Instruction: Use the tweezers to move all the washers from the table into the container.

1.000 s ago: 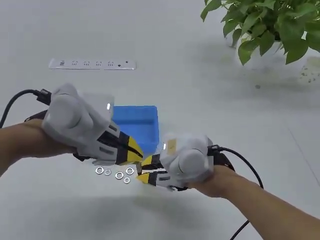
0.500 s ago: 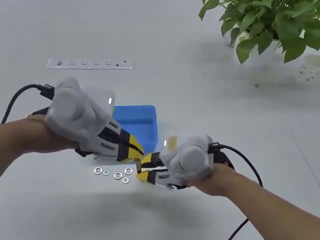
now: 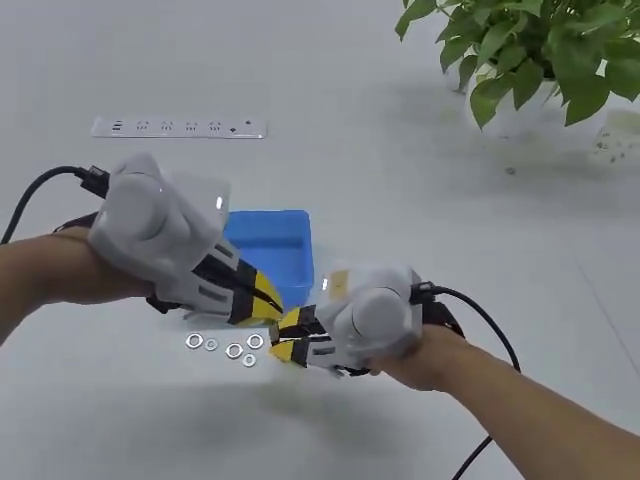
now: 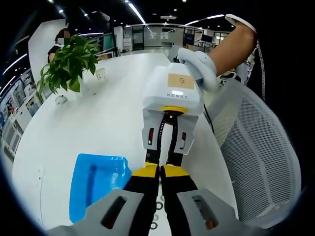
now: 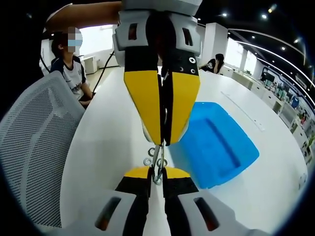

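Note:
Thin metal tweezers run between the two grippers, which meet tip to tip just above the table. My left gripper comes in from the left, its yellow jaws shut on the tweezers' upper part. Facing it, my right gripper has its jaws closed around the tweezers' lower end. Several small metal washers lie in a loose group on the white table, just left of the jaw tips, and they also appear under the tweezers. The blue container stands right behind the grippers.
A white power strip lies at the back left. A potted green plant stands at the back right. A white mesh chair back is at the table's near side. A seated person is beyond the table edge.
The grippers stay tip to tip with the tweezers between them. The whole picture has shifted slightly left; the washers and container have not moved on the table.

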The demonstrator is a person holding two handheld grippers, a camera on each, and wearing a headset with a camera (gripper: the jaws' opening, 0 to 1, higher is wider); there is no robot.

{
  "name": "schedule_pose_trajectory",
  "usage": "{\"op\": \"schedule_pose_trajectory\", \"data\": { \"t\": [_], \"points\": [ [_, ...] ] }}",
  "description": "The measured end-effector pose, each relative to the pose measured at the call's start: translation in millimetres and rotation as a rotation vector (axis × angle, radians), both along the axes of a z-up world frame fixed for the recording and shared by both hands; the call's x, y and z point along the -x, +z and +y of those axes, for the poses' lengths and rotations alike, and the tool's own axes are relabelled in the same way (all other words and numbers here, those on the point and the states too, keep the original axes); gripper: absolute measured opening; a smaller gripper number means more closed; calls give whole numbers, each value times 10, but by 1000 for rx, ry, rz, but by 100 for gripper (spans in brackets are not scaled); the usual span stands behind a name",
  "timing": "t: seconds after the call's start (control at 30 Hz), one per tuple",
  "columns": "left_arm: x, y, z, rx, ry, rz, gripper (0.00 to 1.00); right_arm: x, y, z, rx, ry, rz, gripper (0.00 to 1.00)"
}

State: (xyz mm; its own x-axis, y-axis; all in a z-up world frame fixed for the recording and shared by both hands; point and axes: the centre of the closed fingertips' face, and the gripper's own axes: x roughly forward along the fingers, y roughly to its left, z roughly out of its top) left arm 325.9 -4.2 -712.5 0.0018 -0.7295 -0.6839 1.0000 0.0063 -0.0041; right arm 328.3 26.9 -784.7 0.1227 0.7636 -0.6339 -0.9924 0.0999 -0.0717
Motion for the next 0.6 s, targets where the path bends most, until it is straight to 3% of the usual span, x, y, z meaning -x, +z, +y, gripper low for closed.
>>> {"op": "schedule_pose_trajectory", "data": {
  "t": [0.33,0.6],
  "points": [
    [20,23,8,-8,-8,-6,5,16,23,-3,3,4,-3,10],
    [26,144,25,0,-16,-16,5,5,143,7,-6,2,-14,10]
  ]
}}
